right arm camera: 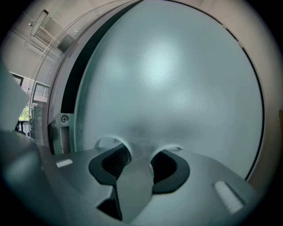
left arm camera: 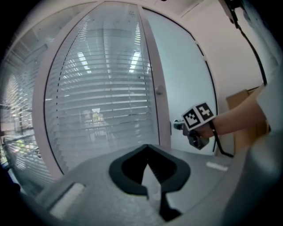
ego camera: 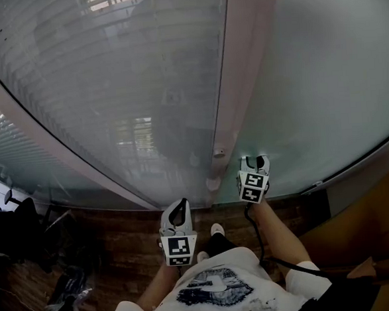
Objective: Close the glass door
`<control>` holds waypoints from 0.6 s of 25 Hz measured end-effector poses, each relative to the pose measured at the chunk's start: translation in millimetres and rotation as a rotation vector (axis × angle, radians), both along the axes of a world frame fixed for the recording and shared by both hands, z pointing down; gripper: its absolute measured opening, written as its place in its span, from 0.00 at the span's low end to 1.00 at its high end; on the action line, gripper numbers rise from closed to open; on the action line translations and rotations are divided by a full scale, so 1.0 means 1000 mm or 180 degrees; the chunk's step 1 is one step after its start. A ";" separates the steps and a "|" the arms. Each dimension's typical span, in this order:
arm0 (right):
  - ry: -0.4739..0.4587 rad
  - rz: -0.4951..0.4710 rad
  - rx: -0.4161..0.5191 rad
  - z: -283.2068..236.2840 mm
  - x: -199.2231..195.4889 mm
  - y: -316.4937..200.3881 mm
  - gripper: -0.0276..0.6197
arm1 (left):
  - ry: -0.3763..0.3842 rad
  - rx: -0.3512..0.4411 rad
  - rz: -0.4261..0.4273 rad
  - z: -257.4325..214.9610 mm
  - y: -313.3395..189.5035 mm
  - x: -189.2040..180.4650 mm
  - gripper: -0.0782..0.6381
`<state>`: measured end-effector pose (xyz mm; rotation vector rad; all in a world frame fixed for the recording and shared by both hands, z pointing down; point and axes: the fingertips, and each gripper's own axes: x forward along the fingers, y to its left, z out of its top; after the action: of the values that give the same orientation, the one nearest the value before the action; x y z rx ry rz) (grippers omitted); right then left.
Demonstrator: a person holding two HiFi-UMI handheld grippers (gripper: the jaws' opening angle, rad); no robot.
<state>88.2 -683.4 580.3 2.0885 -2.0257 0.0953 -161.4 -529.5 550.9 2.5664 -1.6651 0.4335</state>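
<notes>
The frosted glass door [ego camera: 322, 76] fills the right half of the head view, its edge against a pale upright frame post [ego camera: 241, 68]. My right gripper [ego camera: 253, 162] is up against the door by that edge. In the left gripper view it [left arm camera: 180, 126] sits on a short metal door handle [left arm camera: 177, 125]. In the right gripper view the jaws [right arm camera: 138, 159] stand partly apart, closed on a grey bar, the handle [right arm camera: 132, 176], with frosted glass [right arm camera: 168, 75] just beyond. My left gripper [ego camera: 178, 209] hangs back from the door, shut and empty [left arm camera: 150, 172].
Left of the post is a glass panel with slatted blinds [ego camera: 109, 78]. A round lock [ego camera: 219, 153] sits on the post. A black office chair [ego camera: 19, 217] and a bag [ego camera: 65, 297] stand at the left on the wooden floor, a cardboard box [ego camera: 378, 218] at the right.
</notes>
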 end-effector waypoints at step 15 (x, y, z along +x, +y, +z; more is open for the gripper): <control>-0.0079 -0.0066 -0.0061 0.001 0.001 -0.001 0.29 | -0.0025 0.0068 -0.0194 -0.014 0.012 -0.020 0.11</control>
<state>89.1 -684.0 581.4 2.0645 -2.0521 0.1372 -180.9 -517.1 536.5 2.5240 -1.7547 0.4249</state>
